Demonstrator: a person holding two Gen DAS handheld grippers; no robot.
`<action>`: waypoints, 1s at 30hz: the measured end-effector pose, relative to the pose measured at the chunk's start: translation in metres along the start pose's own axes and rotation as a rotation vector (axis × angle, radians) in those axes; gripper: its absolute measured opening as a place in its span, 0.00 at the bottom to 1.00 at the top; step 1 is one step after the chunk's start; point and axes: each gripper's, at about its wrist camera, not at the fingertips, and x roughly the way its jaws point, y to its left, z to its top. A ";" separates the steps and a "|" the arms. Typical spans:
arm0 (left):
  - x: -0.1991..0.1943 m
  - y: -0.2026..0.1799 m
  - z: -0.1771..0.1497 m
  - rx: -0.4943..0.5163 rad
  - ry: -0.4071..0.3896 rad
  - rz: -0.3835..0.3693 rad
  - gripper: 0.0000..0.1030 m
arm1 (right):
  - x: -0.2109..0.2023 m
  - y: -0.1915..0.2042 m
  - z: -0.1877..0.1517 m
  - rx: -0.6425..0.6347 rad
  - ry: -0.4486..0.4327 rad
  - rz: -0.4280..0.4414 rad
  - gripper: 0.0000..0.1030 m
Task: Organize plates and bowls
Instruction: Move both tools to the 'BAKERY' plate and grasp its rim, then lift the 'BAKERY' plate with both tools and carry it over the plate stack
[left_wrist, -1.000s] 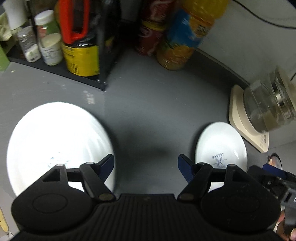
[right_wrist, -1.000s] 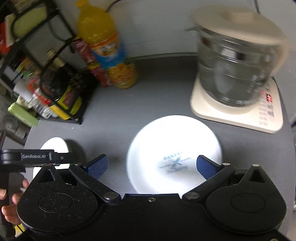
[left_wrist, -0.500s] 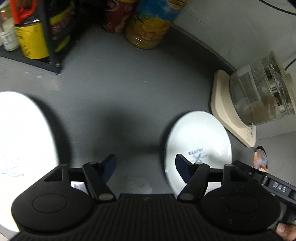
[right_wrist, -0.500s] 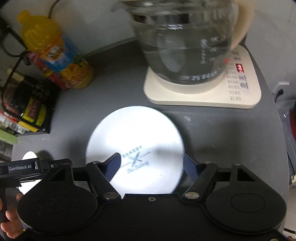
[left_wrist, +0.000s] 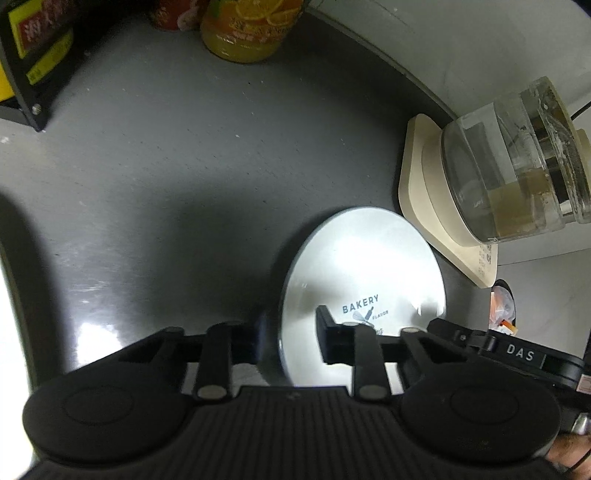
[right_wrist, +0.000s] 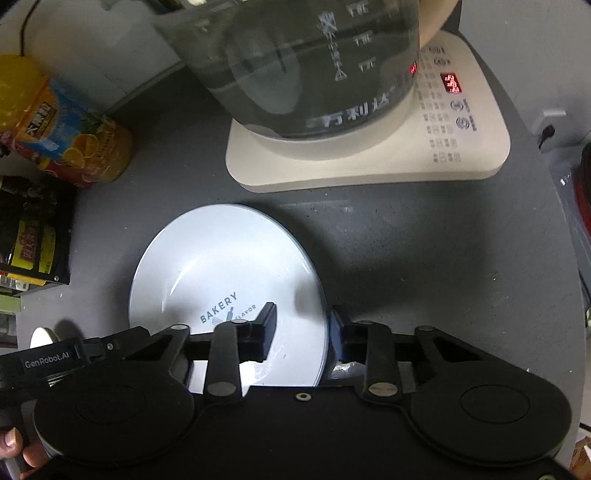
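A small white plate printed BAKERY lies on the grey counter; it also shows in the right wrist view. My left gripper straddles its left rim, one finger over the plate and one outside it, jaws narrowed on the edge. My right gripper straddles its right rim the same way. A larger white plate shows only as a bright sliver at the far left, and as a small patch in the right wrist view.
A glass kettle on a cream base stands just behind the plate. An orange juice bottle and a black rack of bottles stand at the back left. The counter's right edge curves close by.
Both grippers moved in over the small plate and narrowed their jaws on its opposite rims. The larger plate slid out of the left wrist view to the left.
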 end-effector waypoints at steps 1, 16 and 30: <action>0.003 0.001 0.000 -0.008 0.004 -0.008 0.20 | 0.003 0.001 0.001 -0.002 0.006 -0.007 0.27; 0.027 0.014 0.000 -0.077 0.043 -0.038 0.09 | 0.027 0.006 0.006 -0.016 0.068 -0.038 0.22; 0.005 0.025 -0.002 -0.092 -0.020 -0.060 0.09 | -0.001 -0.005 -0.006 -0.035 -0.032 0.128 0.08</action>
